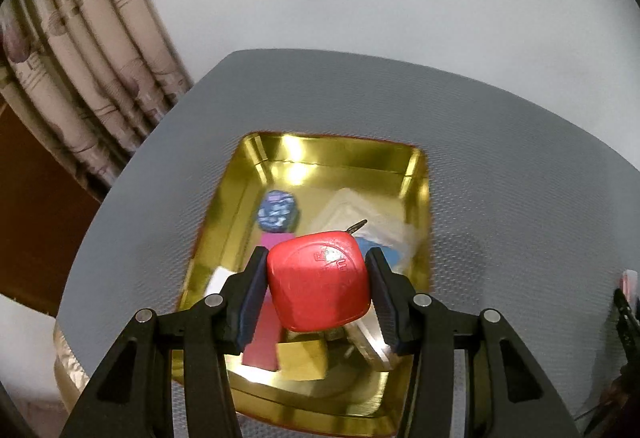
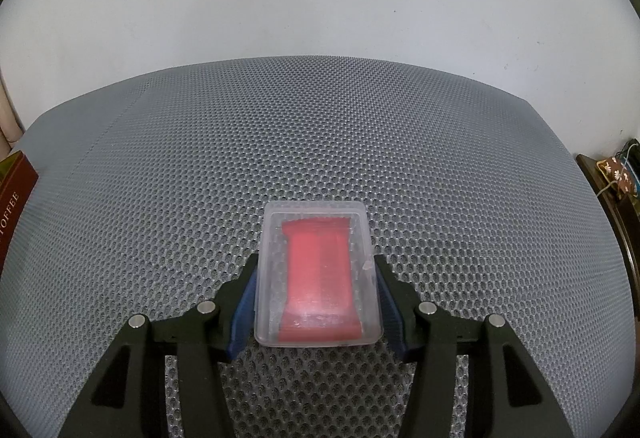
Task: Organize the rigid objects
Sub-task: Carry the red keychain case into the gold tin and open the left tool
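While you hold both tools over it, the desk (image 2: 320, 138) spreads out beneath you as a grey honeycomb-textured mat, with a plain pale wall behind it and a patterned curtain (image 1: 80, 50) hanging off its left side in your left wrist view.

On that mat sits a gold tin tray (image 1: 416, 182), open and shiny inside. It already holds several things: a clear plastic case (image 1: 360, 214) at the far right, a round blue patterned piece (image 1: 277, 210) at the far left, a pink flat block (image 1: 266, 338) nearer you, a white piece (image 1: 219, 280) by the left wall, and a gold block (image 1: 302, 358) lying beside the pink one. A silvery round object (image 1: 370, 342) shows under your tool on the right, mostly hidden.

Your left tool (image 1: 318, 278) is pinching a red rounded-square box (image 1: 318, 278), one blue pad against each side. The box hangs over the near half of the tray, raised letters on its top face too blurred to read.

Your right tool (image 2: 316, 292) is clamped on a clear plastic box (image 2: 316, 274) with a red packet (image 2: 320, 274) inside it, the pads pressing its long sides. That box is over bare mat, near the middle of the desk. At the left edge of this view you can see the corner of a dark red carton (image 2: 16, 190) printed with "TOFFEE".
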`<state>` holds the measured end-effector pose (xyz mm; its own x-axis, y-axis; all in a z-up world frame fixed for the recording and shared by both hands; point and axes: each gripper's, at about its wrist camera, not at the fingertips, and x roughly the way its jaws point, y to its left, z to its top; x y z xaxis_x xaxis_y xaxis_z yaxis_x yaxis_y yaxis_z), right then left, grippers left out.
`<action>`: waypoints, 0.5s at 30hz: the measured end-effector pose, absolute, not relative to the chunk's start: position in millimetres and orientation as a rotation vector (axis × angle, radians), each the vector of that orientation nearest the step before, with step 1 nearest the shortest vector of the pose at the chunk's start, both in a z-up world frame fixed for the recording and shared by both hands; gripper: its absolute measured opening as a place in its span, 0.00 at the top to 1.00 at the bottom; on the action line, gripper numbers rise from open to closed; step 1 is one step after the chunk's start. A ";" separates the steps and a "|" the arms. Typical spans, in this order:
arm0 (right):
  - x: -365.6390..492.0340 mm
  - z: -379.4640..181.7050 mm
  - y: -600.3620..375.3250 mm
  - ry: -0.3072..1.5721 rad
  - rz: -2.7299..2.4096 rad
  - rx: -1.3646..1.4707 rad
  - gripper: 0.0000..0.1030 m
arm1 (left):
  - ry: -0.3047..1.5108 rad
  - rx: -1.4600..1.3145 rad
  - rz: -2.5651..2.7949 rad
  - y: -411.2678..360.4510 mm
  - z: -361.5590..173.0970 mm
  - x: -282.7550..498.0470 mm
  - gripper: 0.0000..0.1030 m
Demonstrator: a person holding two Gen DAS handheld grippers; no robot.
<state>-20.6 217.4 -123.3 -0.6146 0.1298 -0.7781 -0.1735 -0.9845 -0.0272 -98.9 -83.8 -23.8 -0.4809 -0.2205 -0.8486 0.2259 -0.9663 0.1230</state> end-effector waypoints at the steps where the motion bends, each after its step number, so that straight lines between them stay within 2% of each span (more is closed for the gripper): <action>1: -23.4 -124.1 218.1 0.075 2.679 -1.285 0.47 | 0.016 1.433 -2.496 -89.4 -26.8 -99.3 0.56; 15: -36.4 -133.2 220.1 0.073 2.676 -1.284 0.47 | 0.155 1.482 -2.422 -149.2 -48.8 -106.2 0.56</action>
<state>-36.4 220.1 -133.2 -0.6137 0.1337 -0.7782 -0.1757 -0.9840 -0.0304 -106.2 -149.2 -48.8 -0.4246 -0.1946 -0.8842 0.3058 -0.9501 0.0622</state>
